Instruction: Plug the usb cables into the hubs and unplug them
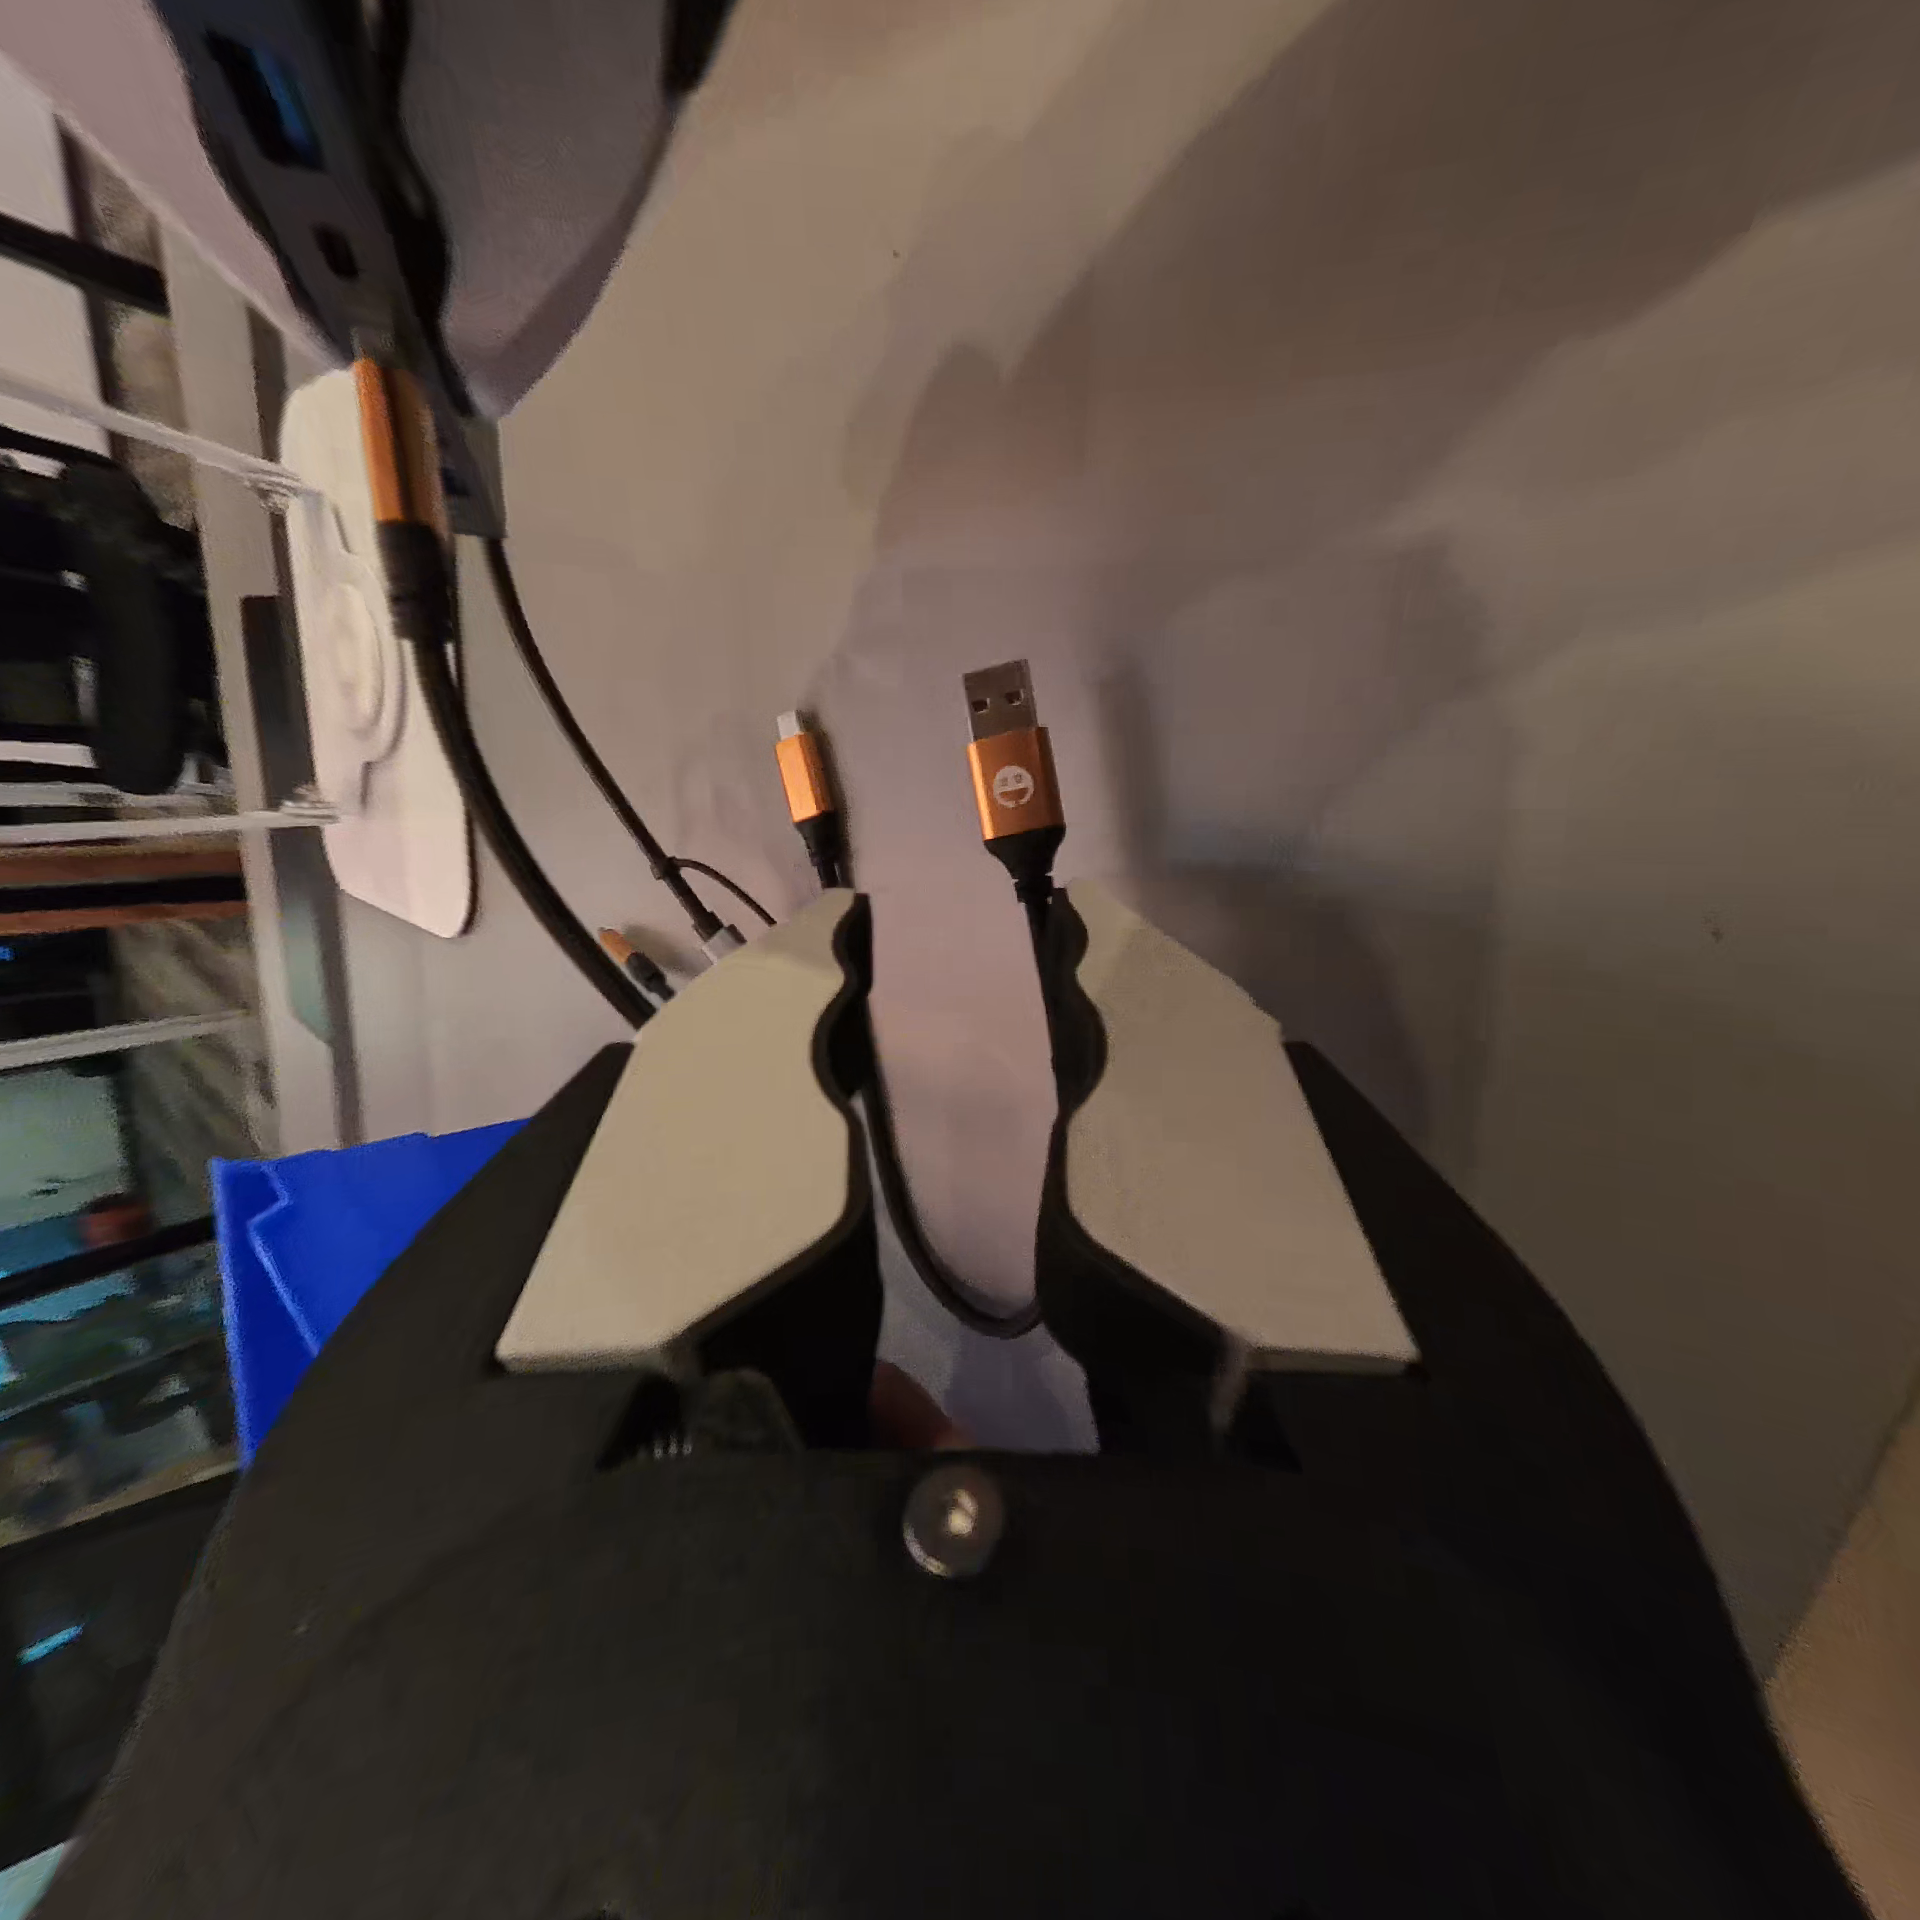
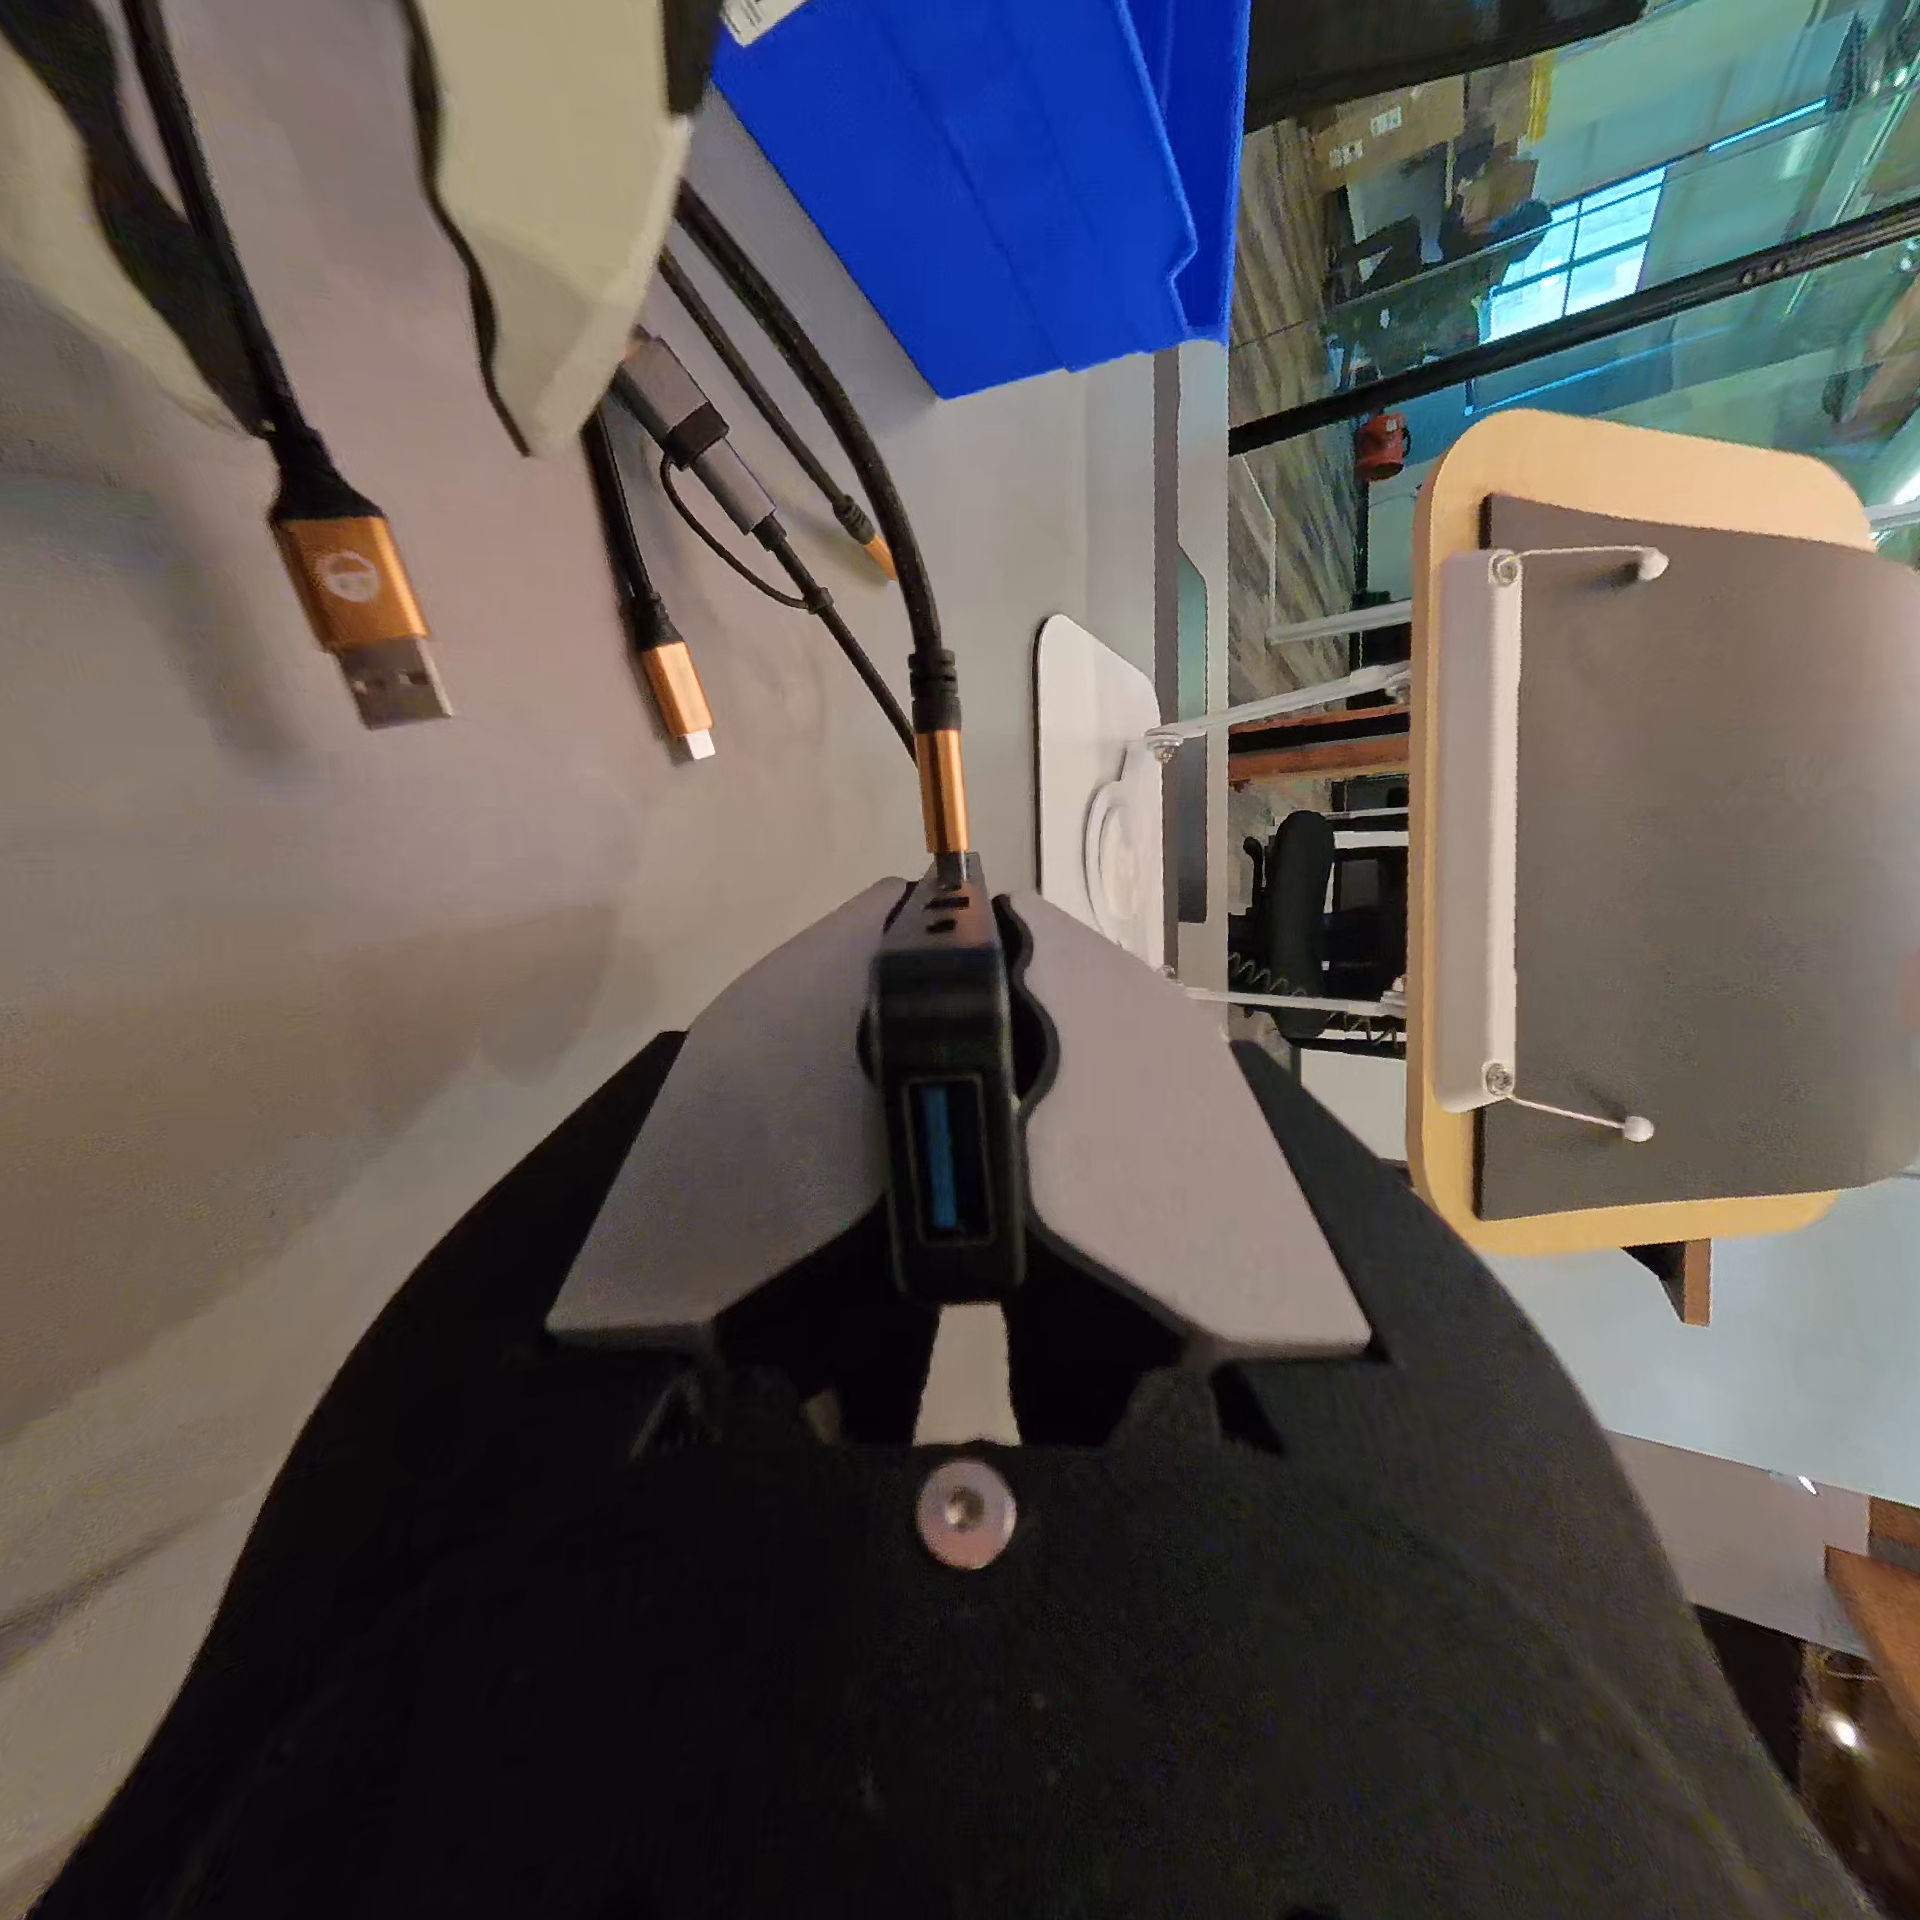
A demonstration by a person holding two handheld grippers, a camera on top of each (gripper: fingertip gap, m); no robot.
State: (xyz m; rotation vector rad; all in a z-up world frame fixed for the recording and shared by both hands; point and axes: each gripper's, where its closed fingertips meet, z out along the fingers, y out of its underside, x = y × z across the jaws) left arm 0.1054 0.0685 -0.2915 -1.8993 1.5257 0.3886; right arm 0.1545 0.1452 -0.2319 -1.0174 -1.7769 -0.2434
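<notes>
My right gripper [image 2: 951,904] is shut on a black USB hub [image 2: 945,1039] and holds it edge-on, with a blue USB-A port [image 2: 948,1164] facing the camera. An orange-sleeved plug [image 2: 943,790] on a black braided cable sits in the hub's far end. My left gripper [image 1: 961,914] is open over the grey table [image 1: 1351,520]. A black cable loops between its fingers and runs along the right finger, ending in a free orange USB-A plug [image 1: 1010,769], which also shows in the right wrist view [image 2: 358,613]. The hub and its orange plug [image 1: 400,447] show at the top left of the left wrist view.
A smaller orange plug [image 1: 802,779] [image 2: 675,691] and a grey adapter [image 2: 675,416] with thin cables lie on the table between the grippers. A blue bin [image 2: 987,187] [image 1: 332,1247] stands at the table's edge. A white pad [image 2: 1101,779] and a wood-rimmed grey board [image 2: 1662,831] are beyond. Across from one pair of fingers to the other is roughly 11 cm.
</notes>
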